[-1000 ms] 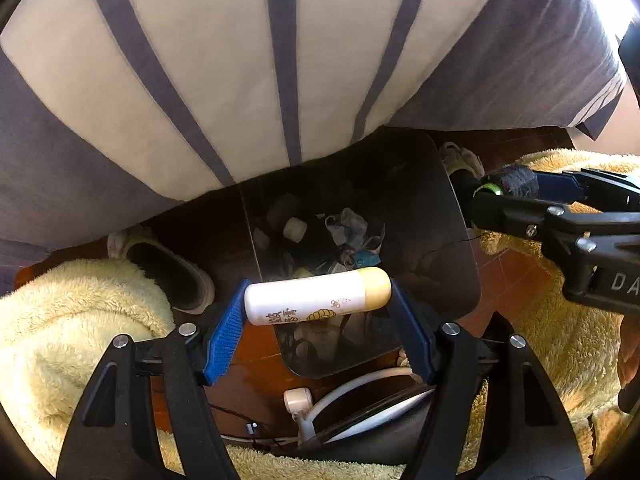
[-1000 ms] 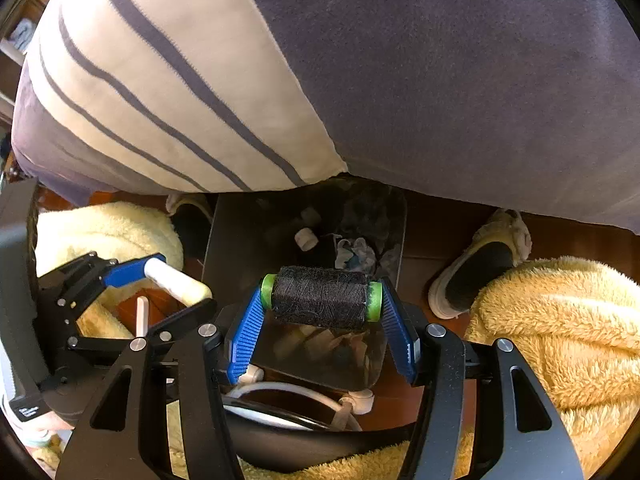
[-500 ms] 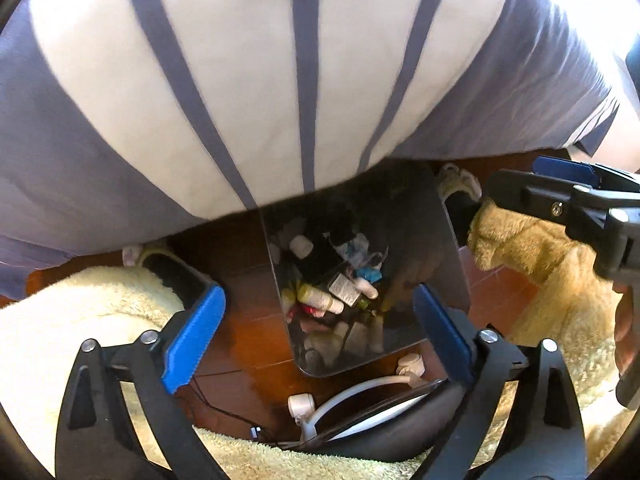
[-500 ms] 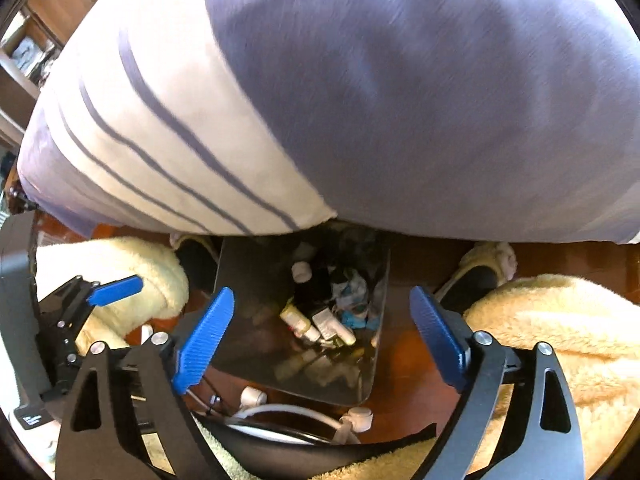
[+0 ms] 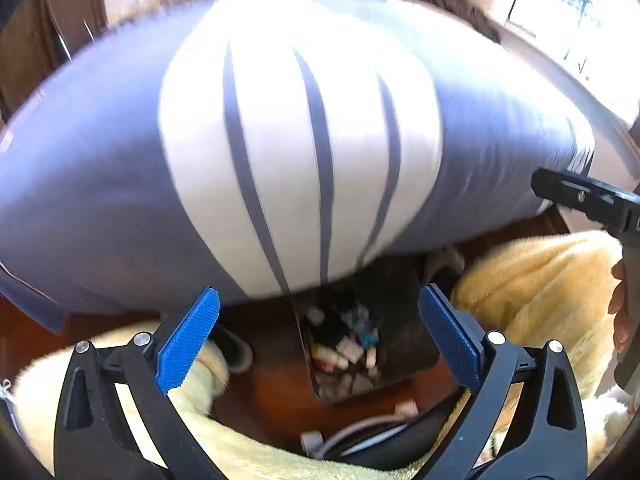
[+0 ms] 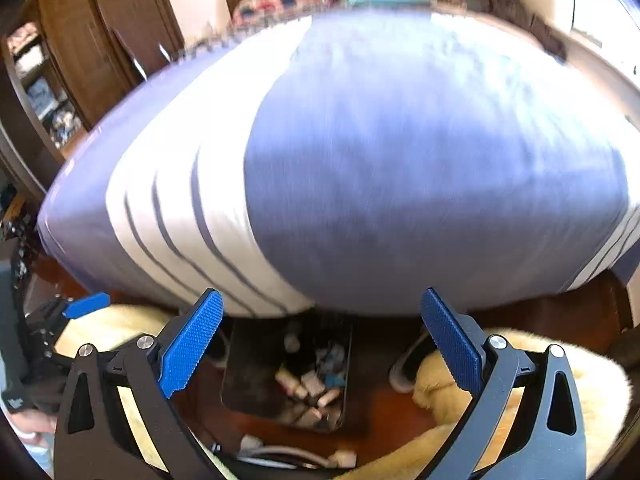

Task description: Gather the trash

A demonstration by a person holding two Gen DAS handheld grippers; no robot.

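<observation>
Trash, small tubes and scraps, lies in the dark rectangular bin (image 5: 360, 344) at six o'clock below a striped bed (image 5: 304, 152). Left hand-held gripper (image 5: 318, 334) and right hand-held gripper (image 6: 322, 344) are opening, empty; next, seek more litter.

Straight ahead of the tools swells a big grey-blue bed cover with a white band and thin grey stripes (image 5: 312, 152), blurred. Below it runs a dark reddish wooden floor (image 6: 552, 312). Pale yellow fluffy blanket folds (image 5: 540, 292) crowd either side underneath. Far left, dark wooden shelving (image 6: 48, 80); up right, a bright sunlit window (image 5: 568, 20) washes everything out.
</observation>
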